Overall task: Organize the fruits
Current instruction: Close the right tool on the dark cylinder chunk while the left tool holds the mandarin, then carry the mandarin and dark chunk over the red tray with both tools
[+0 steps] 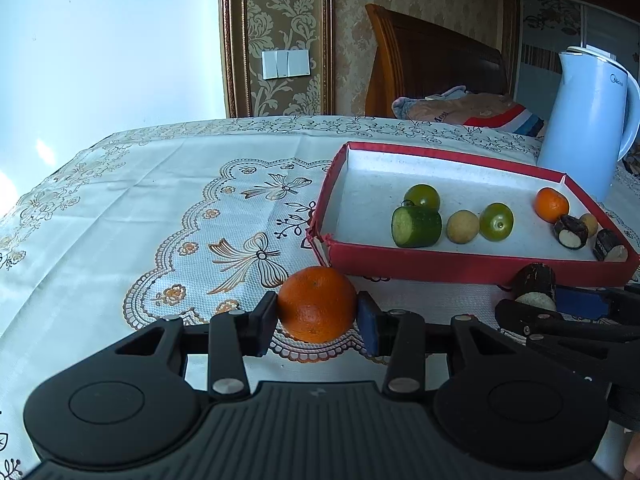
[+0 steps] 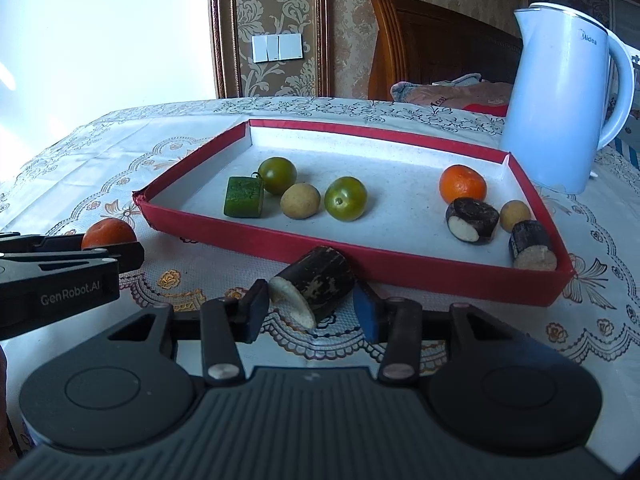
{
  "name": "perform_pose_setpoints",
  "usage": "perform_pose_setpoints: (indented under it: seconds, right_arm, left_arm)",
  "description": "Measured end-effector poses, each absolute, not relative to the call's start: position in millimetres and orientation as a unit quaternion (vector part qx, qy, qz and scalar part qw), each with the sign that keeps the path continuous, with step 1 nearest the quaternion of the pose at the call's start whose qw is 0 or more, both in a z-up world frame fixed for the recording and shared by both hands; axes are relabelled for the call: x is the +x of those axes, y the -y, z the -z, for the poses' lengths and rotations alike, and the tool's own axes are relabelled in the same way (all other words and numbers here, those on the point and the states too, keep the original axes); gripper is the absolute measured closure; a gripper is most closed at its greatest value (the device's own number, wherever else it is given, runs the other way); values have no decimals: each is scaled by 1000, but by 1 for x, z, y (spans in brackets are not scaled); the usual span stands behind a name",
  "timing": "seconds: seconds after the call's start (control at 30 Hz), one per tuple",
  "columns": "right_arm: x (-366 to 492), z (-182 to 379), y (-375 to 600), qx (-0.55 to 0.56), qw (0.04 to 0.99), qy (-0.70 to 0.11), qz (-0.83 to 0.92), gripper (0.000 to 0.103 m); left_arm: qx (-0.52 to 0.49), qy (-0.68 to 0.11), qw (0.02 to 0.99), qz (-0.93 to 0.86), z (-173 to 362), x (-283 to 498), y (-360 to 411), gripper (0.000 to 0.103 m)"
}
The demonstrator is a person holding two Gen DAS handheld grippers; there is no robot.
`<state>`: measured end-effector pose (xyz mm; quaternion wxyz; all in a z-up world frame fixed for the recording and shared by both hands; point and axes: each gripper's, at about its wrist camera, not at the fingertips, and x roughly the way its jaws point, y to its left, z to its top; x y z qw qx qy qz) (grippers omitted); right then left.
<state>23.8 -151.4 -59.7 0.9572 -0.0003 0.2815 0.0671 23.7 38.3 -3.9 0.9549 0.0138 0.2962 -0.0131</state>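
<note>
So both tongs are working just off the near edge of the red tray (image 2: 360, 270), which sits on the tabletop (image 1: 160, 200) with its lace cloth.

The left tongs (image 1: 316, 322) are clamped on an orange (image 1: 316, 304), one pad pressed to each side of it, right by the tray's near left corner. The right view only catches the top of that orange (image 2: 108, 232) poking up behind the left tongs' black arm, so you can't judge the grip from there.

The right tongs (image 2: 310, 306) are around a dark sugarcane piece (image 2: 316, 284) against the tray's near wall. The pads sit tight against both sides, so it looks clamped. The right view gives you the cane's whole shape: a short cylinder, long axis tilted, pale cut end facing down toward the camera and to the left, dark end leaning up against the tray wall. In the left view you only get a stubby end-on look at the cane (image 1: 534, 286), with the blue pad beside it.

Inside the tray: a cucumber chunk (image 2: 243, 197) lying on its side, two green round fruits (image 2: 277, 175) (image 2: 345, 199), two small tan ones, a small orange (image 2: 463, 184), and two more cane pieces (image 2: 472, 220) (image 2: 532, 245) lying near the right corner, pale ends facing the camera.

A white kettle (image 2: 560, 100) stands past the tray's far right corner.
</note>
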Motion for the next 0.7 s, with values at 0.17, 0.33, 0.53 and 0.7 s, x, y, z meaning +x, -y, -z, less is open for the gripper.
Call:
perform_pose_setpoints:
  seconds: [0.17,0.33,0.53,0.7]
  right_arm:
    - [11,54,160,2,963,-261,-65,59]
    - [-1,50,170,13,968,-244,-64,59]
    - [-7,48,180,22,970,-235,-64,59]
    - [-11,46,187,28,972,-225,-60,59]
  left_arm:
    - [16,-283,959,12,2,19,-36,62]
    - [19,-274,961,18,0,14,-31,62]
    - [29,-254,966,22,-4,7,-23,62]
    - [35,-256,966,26,-5,6,-16,62]
